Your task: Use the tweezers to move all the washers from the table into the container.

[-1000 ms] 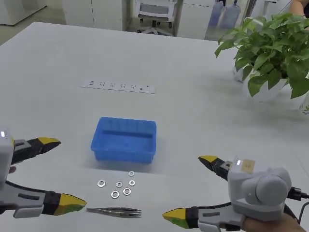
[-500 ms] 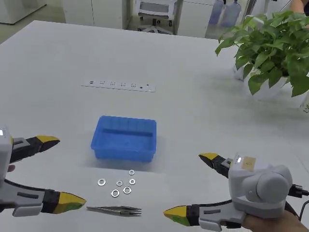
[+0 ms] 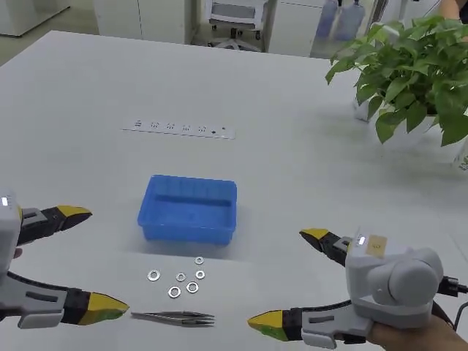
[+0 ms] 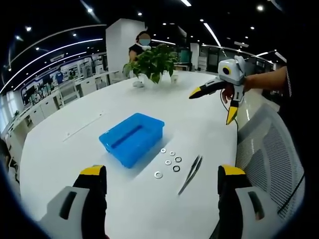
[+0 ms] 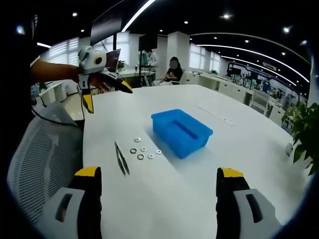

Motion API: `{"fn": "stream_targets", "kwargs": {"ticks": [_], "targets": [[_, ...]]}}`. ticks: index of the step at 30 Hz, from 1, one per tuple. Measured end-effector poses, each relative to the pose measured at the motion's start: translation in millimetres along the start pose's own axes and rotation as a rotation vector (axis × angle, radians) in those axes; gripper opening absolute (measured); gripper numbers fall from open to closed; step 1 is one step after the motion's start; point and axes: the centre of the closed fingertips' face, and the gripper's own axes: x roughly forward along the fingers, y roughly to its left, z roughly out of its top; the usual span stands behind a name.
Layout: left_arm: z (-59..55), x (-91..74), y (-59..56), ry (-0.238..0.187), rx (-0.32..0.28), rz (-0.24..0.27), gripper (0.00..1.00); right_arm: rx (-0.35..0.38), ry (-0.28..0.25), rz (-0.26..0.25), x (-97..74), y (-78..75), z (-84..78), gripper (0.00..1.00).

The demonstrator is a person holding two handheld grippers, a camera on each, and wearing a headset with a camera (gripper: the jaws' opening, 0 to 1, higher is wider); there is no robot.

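I have my left gripper [image 3: 99, 258] hanging over the counter [image 3: 292, 168] with its jaws spread wide and nothing between them. My right gripper [image 3: 285, 278] is the same: jaws wide apart, holding nothing.

The tweezers [image 3: 173, 317] lie flat on the counter in the space between the two grippers, one end just beside the yellow tip of the left gripper's nearer jaw, the points aimed toward the right gripper. Neither gripper touches them.

Just ahead of the tweezers, farther out from both grippers, six washers [image 3: 180, 278] sit loose on the counter in a small cluster, apart from one another. Beyond the washers stands the blue container [image 3: 189, 210], upright and open-topped; I can't make out any washer inside it.

In the left gripper view the washers and tweezers fall between my own jaws, tweezers toward the right jaw. In the right gripper view the tweezers sit toward the left jaw, the container ahead.

Well beyond the container lies a white power strip [image 3: 179, 130], and a potted plant [image 3: 409, 66] stands far off ahead of the right gripper.
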Motion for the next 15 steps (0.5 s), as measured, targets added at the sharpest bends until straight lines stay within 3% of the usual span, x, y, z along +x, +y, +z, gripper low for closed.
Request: {"fn": "stream_targets", "kwargs": {"ticks": [15], "targets": [[-22.3, 11.9, -19.5, 0.062, 0.028, -0.075, 0.87, -0.125, 0.043, 0.109, 24.0, 27.9, -4.6, 0.83]]}}
